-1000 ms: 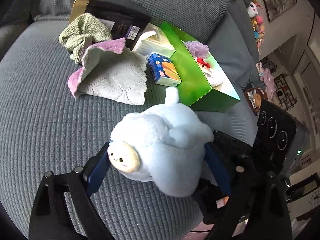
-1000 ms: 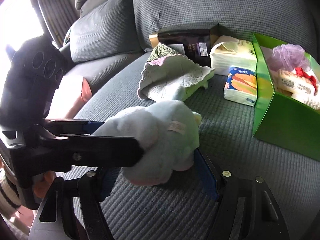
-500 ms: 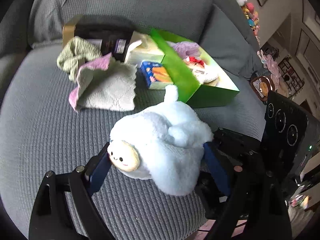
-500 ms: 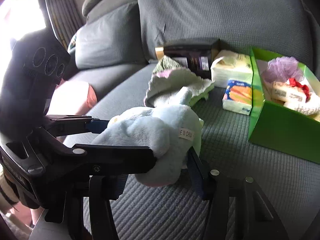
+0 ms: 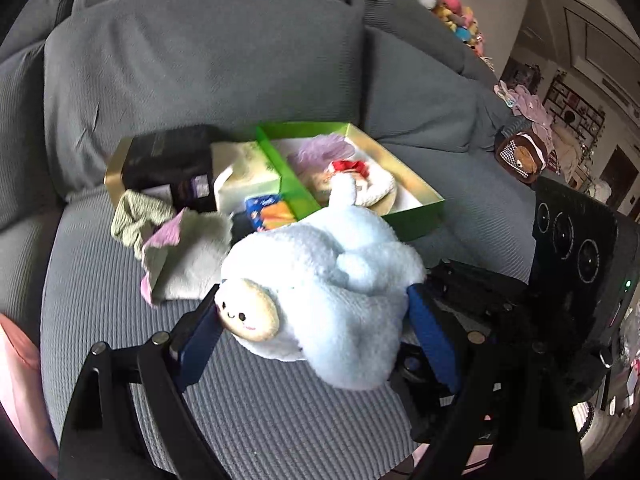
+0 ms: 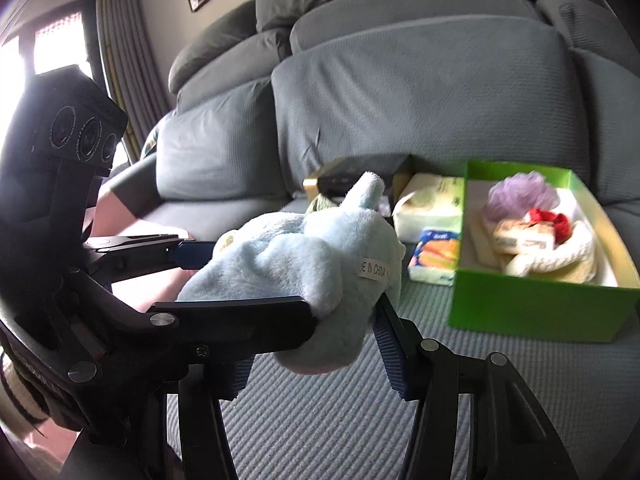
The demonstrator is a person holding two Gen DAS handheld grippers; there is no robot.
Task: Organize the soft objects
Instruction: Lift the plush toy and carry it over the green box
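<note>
Pale-blue plush sheep [image 5: 320,288] is clamped by both the left gripper [image 5: 316,332] and right gripper [image 6: 312,344] above the grey sofa [image 5: 120,320]; its face is seen only from the left wrist, its label only from the right, with the green box [image 6: 532,308] far right

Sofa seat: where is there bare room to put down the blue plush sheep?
Bare sofa seat lies left of the towels, and near the front edge below the plush sheep. It is crowded between the towels, tissue packs and green box.
</note>
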